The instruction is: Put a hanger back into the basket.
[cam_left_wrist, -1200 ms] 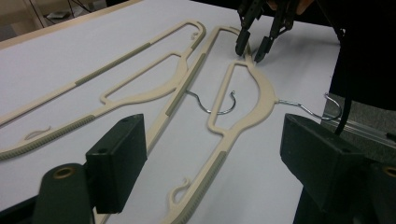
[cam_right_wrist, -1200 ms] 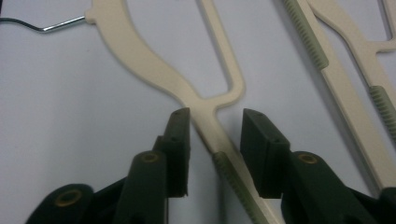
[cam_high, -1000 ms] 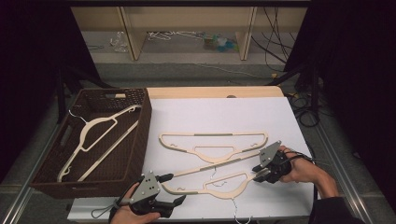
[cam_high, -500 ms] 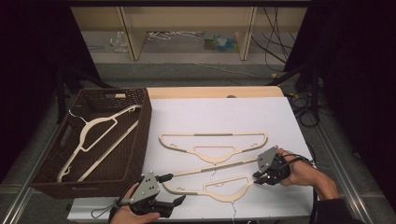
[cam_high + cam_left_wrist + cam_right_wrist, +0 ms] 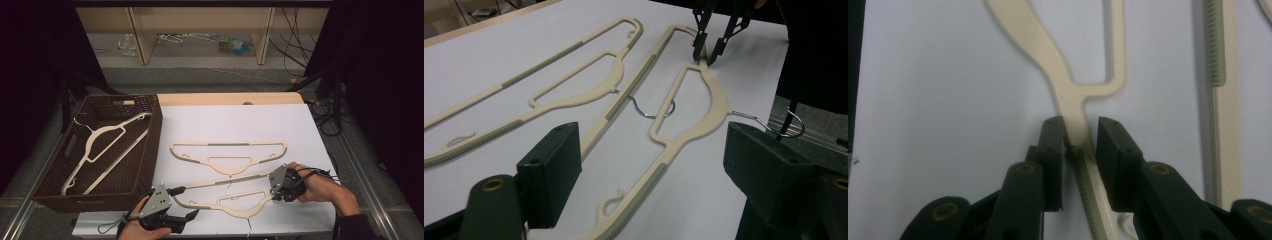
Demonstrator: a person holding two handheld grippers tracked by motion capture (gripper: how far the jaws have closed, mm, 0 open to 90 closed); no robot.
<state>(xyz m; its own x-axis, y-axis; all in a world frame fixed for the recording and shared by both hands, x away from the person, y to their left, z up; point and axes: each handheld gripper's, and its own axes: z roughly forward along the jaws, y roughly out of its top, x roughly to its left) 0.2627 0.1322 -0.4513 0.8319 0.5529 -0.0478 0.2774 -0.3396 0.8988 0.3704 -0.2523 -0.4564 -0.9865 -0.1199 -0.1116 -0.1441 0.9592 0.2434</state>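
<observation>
On the white table (image 5: 240, 125), beside a brown basket (image 5: 150, 145), the near hanger (image 5: 227, 200) was straddled by the right gripper (image 5: 274, 186), brought in leftward since earlier; a sliver of gap was revealed in its own view. The left gripper (image 5: 192, 214) was held wide open, empty.

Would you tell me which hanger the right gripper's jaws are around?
The near hanger at the table's front edge; the far hanger lies apart, and the basket's hanger too.
</observation>
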